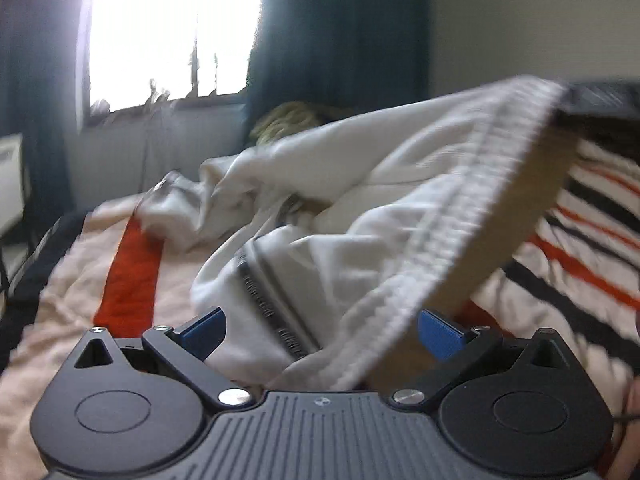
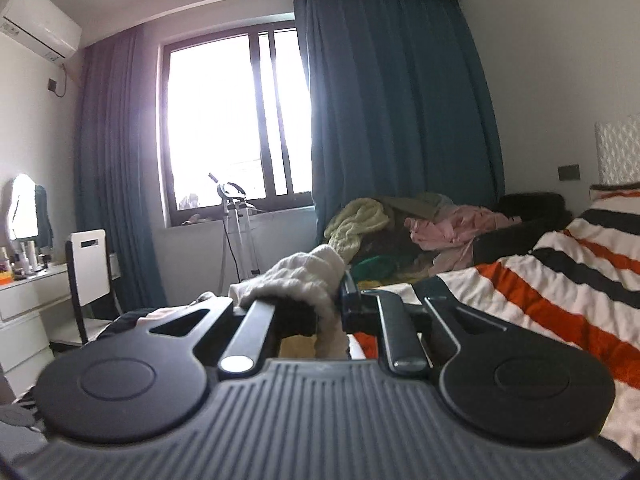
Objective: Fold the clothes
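On the striped bed [image 1: 580, 264], left gripper [image 1: 320, 332] jaws wide, right gripper [image 2: 320, 300] jaws clamping white garment [image 2: 304, 276].

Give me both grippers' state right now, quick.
Left gripper: open, the white garment lying between its fingers, not pinched.
Right gripper: shut on the white garment's ribbed edge.

White garment [image 1: 360, 200], rumpled, lifted
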Available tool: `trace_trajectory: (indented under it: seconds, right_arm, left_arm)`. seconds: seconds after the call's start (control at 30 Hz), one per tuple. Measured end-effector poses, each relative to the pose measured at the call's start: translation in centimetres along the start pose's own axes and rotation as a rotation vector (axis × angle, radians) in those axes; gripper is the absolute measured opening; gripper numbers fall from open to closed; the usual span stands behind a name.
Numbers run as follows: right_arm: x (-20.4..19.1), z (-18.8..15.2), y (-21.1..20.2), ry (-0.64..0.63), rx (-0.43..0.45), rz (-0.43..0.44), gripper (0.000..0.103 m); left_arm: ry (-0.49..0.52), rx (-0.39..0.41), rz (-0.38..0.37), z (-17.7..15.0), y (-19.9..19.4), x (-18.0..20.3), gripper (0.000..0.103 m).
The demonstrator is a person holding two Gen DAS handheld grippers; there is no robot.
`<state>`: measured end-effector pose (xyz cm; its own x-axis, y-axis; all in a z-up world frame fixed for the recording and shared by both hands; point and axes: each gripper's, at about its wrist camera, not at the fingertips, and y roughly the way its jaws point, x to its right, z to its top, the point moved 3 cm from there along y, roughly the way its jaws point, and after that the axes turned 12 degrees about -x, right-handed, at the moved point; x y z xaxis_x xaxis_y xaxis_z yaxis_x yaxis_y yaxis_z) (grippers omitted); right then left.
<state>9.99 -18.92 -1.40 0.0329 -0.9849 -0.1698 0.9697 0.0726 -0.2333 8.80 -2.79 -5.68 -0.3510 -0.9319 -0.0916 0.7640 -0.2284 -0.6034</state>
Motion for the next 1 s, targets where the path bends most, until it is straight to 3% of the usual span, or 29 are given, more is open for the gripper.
trace_trajectory:
  seconds: [0.1, 0.17, 0.37, 0.43, 0.5, 0.57, 0.63, 0.8, 0.9, 1.0]
  right_arm:
    - [0.2, -0.4, -0.2, 0.029, -0.010, -0.003, 0.014]
    - [0.3, -0.4, 0.2, 0.041, -0.009, -0.003, 0.014]
    - [2.0, -0.7, 0.8, 0.113, 0.006, -0.039, 0.015]
    - [3.0, -1.0, 1.2, 0.152, -0.001, -0.068, 0.015]
    - [3.9, -1.5, 1.8, 0.179, -0.015, -0.099, 0.015]
    - [4.8, -1.9, 2.5, 0.199, -0.033, -0.131, 0.014]
    - [5.4, -2.5, 3.3, 0.210, -0.074, -0.147, 0.014]
    - [5.1, -4.5, 5.2, 0.166, -0.208, -0.201, 0.015]
    - [5.2, -5.5, 5.8, 0.164, -0.270, -0.223, 0.016]
    - [4.6, -6.8, 5.6, 0.176, -0.353, -0.192, 0.020]
  left_arm:
    - [0.165, 0.012, 0.040, -0.5, 0.9, 2.8, 0.103]
    - [0.216, -0.004, 0.091, -0.8, 2.5, 3.5, 0.103]
    - [0.119, -0.084, 0.372, -1.0, 7.5, 0.9, 0.103]
    - [-0.031, -0.069, 0.380, -0.5, 7.7, -1.7, 0.103]
    - [-0.162, -0.056, 0.452, -0.1, 7.4, -4.2, 0.103]
    - [-0.234, -0.017, 0.557, 0.3, 6.5, -6.2, 0.103]
    - [-0.288, 0.038, 0.584, 0.5, 5.4, -7.5, 0.103]
    - [-0.256, 0.096, 0.691, 1.0, 4.2, -7.4, 0.103]
    - [-0.262, 0.112, 0.700, 1.4, 4.0, -7.9, 0.103]
    - [-0.277, 0.129, 0.716, 1.3, 2.6, -8.7, 0.103]
